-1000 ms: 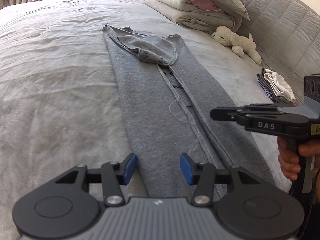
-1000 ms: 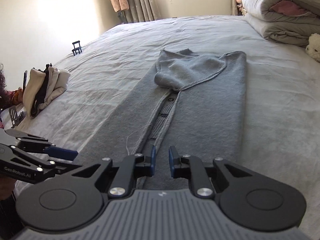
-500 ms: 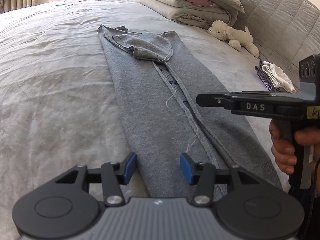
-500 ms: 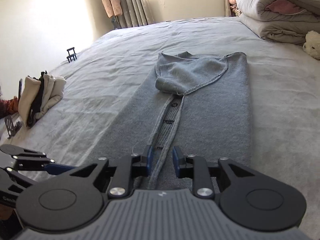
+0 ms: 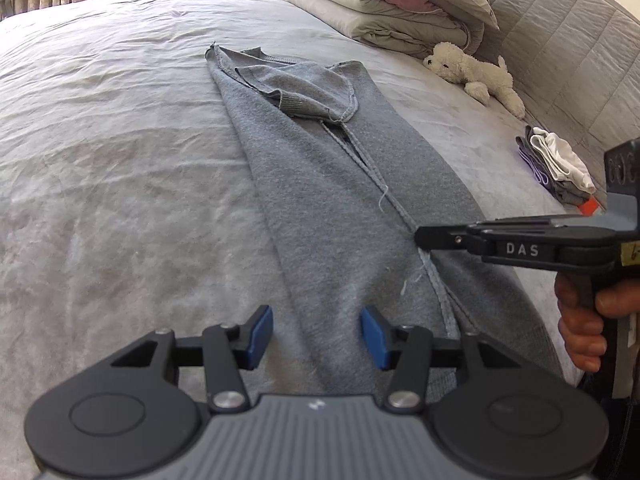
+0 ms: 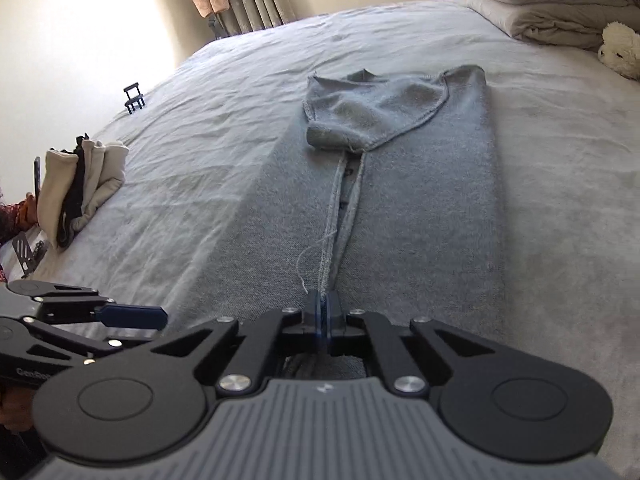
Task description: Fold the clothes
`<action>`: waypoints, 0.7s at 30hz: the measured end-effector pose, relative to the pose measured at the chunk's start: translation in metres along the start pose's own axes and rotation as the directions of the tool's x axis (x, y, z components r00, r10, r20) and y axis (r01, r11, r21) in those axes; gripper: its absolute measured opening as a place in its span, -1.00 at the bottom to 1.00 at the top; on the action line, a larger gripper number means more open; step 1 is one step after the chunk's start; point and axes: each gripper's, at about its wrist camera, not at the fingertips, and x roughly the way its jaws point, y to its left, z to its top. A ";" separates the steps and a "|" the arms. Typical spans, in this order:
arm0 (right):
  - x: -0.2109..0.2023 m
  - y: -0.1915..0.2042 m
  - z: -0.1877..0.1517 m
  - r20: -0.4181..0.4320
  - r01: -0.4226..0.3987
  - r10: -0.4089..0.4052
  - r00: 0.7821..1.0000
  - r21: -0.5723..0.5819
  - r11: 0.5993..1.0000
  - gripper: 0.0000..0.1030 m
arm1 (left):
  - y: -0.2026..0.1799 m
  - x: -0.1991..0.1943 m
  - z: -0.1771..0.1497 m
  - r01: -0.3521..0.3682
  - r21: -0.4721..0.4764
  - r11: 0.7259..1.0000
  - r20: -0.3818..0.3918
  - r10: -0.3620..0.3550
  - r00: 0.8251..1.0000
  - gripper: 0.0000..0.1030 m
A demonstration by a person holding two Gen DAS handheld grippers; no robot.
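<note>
Bed [image 5: 100, 160] bears grey cardigan [image 5: 320, 200]; right tool [image 6: 322, 316] pinches its hem, left tool [image 5: 316, 336] spread.

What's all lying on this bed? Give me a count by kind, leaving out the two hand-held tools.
Grey cardigan laid out long: 1
Stacks of folded clothes: 2
Piled quilts: 1
White plush toy: 1
Small black stand: 1
Total: 6

Grey bed [image 5: 120, 160]: cardigan [image 5: 320, 200], plush toy [image 5: 472, 72], folded duvet [image 5: 384, 8].
</note>
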 end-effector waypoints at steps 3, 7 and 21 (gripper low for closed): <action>0.005 0.006 -0.001 -0.006 -0.021 0.021 1.000 -0.036 0.999 -0.90 | -0.001 0.002 -0.001 -0.009 0.015 1.000 -0.005 0.009 1.000 -0.02; -0.004 0.004 0.001 0.002 -0.055 0.055 0.998 -0.033 0.998 -0.79 | 0.002 -0.001 0.000 -0.002 0.000 1.000 -0.008 0.002 1.000 -0.02; -0.020 0.003 -0.013 -0.128 -0.105 0.095 0.987 -0.073 0.992 -0.79 | 0.001 -0.003 -0.003 0.009 0.005 1.000 -0.016 -0.009 1.000 -0.01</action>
